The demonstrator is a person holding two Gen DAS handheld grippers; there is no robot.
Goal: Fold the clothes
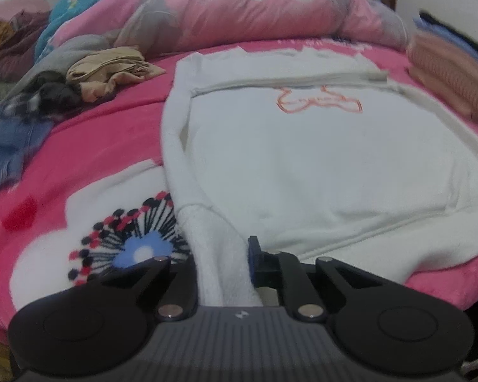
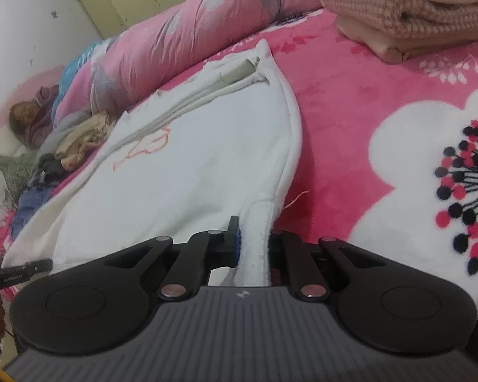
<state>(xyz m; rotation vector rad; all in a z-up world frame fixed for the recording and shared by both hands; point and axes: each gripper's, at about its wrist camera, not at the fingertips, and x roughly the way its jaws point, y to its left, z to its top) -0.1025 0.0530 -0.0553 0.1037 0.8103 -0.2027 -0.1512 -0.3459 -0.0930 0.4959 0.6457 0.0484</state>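
Note:
A white sweatshirt with an orange outline drawing on its chest lies flat on the pink flowered blanket, its sleeves folded in across the top. My left gripper is shut on the near left corner of its hem, white fleece bunched between the jaws. In the right wrist view the same sweatshirt stretches away to the left, and my right gripper is shut on its near right hem corner. The tip of the left gripper shows at that view's left edge.
A rolled pink quilt lies along the far side. Loose clothes are heaped at the far left: a beige garment, dark items, blue jeans. A stack of folded pink knitwear sits at the right.

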